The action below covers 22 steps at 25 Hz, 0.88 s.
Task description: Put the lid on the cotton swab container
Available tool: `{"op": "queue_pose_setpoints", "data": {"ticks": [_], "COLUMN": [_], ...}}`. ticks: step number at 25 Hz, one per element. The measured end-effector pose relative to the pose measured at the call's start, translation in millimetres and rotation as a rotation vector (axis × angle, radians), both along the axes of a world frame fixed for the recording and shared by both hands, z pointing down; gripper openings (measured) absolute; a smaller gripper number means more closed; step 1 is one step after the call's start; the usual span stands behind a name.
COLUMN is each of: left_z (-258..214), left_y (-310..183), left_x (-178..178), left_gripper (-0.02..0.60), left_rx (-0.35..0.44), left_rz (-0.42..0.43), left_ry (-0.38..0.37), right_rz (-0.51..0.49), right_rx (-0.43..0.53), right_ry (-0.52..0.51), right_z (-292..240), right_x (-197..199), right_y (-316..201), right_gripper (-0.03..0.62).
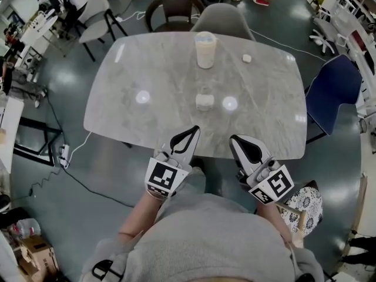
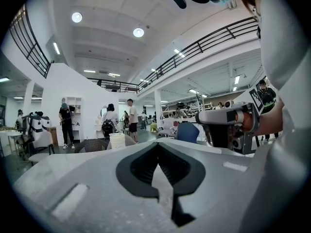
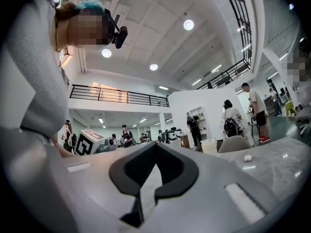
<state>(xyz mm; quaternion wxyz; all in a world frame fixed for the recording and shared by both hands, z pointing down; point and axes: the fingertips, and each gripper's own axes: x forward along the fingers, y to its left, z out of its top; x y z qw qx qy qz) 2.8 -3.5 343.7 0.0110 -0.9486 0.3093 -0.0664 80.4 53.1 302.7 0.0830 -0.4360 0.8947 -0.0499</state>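
Cotton swab container (image 1: pixel 205 50) upright, left gripper (image 1: pixel 192 131), right gripper (image 1: pixel 234 140) pointing forward (jaws together)

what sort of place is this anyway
Probably a large open-plan lab or workshop hall: a railed mezzanine, round ceiling lights high overhead, and people standing beyond the marble-look table.

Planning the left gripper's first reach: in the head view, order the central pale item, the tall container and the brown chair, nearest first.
From the left gripper:
1. Pale item, central, just ahead.
2. Container, far side of the table.
3. Brown chair, beyond the far edge.
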Motion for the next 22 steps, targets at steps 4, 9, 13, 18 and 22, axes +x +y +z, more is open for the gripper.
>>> {"op": "queue_pose_setpoints", "data": {"ticks": [4, 9, 13, 18, 22], "left_z": [-2, -10, -18, -18, -17], "left_y": [29, 61, 86, 117, 137], "left_x": [-2, 0, 4, 5, 0], "left_gripper": [0.000, 0.000, 0.000, 0.000, 0.000], "left_rx": [0.000, 0.018, 0.032, 0.036, 0.039], "left_rz": [0.000, -0.002, -0.005, 0.003, 0.001], "left_ry": [-0.001, 0.004, 0.018, 0.043, 0.043], "right_rz": [-0.001, 0.000, -0.007, -0.007, -0.006], "right_rx": [-0.008, 0.011, 0.009, 0.011, 0.009], "right_ry": [0.005, 0.022, 0.019, 0.019, 0.018], "right_z": [0, -2, -4, -1, 2], "right_x": [-3, -6, -6, -10, -15], "right_y": [30, 65, 86, 113, 132], "right_gripper": [0.002, 0.002, 0.002, 0.002, 0.002]}}
